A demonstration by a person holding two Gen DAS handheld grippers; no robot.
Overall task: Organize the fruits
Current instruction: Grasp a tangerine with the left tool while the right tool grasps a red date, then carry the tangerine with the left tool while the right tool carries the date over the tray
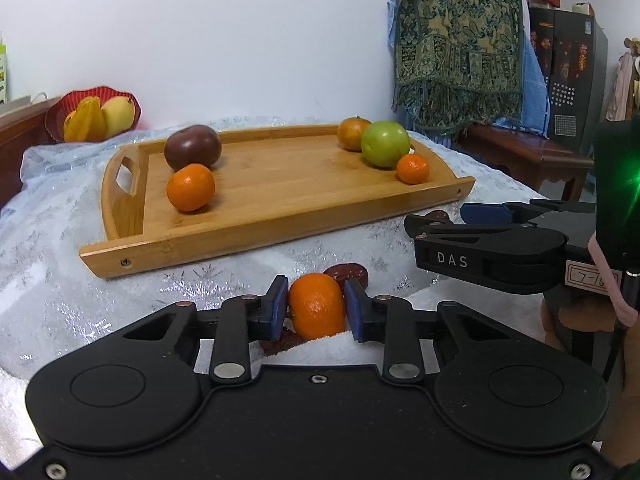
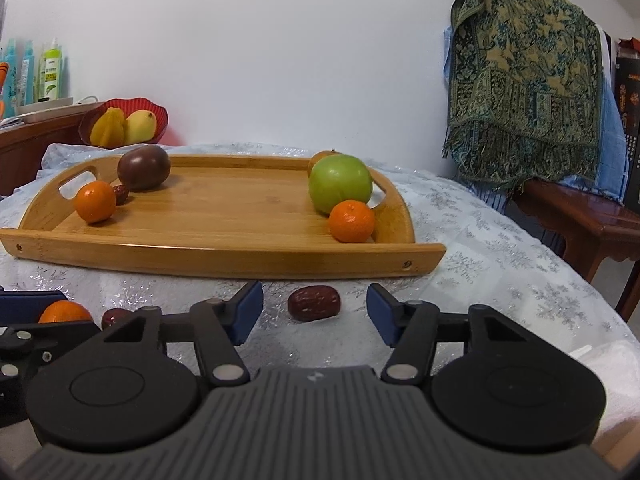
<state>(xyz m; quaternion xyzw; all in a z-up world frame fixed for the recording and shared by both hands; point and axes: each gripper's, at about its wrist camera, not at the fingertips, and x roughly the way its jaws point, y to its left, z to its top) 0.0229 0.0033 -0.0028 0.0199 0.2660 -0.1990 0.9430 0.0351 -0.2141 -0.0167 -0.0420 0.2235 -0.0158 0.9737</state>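
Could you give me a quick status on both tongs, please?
Left tongs around tangerine on cloth. Right tongs open, date just ahead. Tray path unobstructed.

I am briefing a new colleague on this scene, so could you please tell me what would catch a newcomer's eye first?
First, the round orange tangerine between the blue pads of the left gripper, low on the white tablecloth. Behind it lies the rectangular wooden tray, with a big green apple at its right end and a dark purple round fruit at its left. The open right gripper frames a wrinkled dark red date.
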